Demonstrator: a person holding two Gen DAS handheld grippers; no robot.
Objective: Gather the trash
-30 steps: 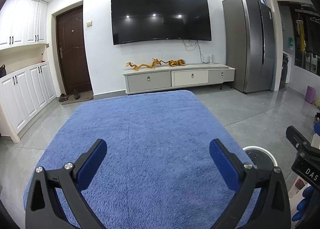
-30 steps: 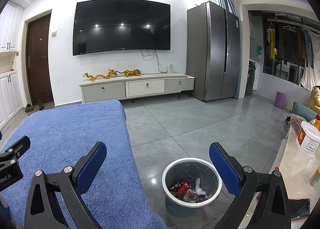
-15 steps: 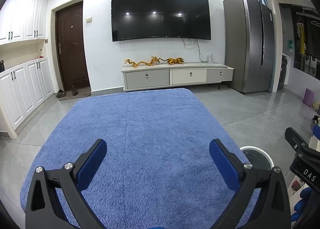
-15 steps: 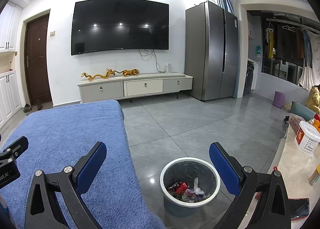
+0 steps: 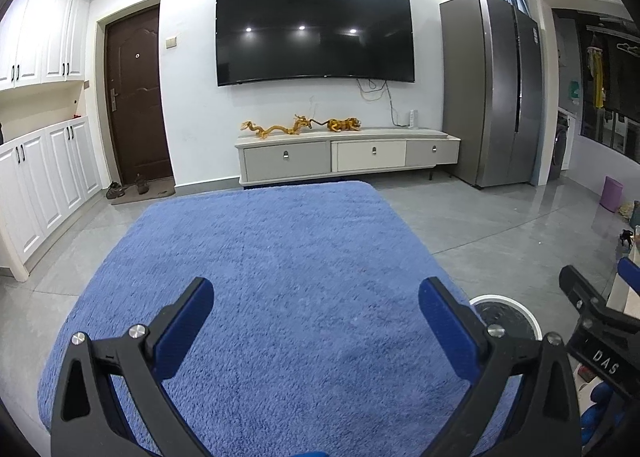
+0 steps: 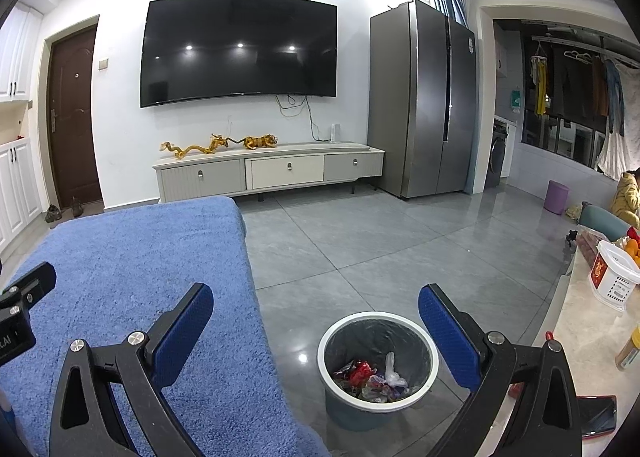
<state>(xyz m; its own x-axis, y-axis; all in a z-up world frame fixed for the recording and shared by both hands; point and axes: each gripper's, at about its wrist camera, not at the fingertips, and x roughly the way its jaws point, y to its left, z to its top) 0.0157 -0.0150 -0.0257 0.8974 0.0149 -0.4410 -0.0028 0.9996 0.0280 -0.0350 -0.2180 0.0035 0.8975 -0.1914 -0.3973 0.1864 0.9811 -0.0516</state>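
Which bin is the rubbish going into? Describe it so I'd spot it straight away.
Start at the big blue cloth-covered surface and look to the grey tiled floor just off its right edge. There stands a round bin with a white rim and dark liner, wrappers inside. The purple bin is far off across the room.

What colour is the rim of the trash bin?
White, around a dark liner; the trash bin shows best in the right wrist view.

bright even indoor light from ceiling spots, three reflected as dots in the tv [image 5: 314, 29]. glossy floor [image 6: 360, 241] shows soft glare. strong fisheye bending, black vignette at corners. sharp focus, no motion blur.
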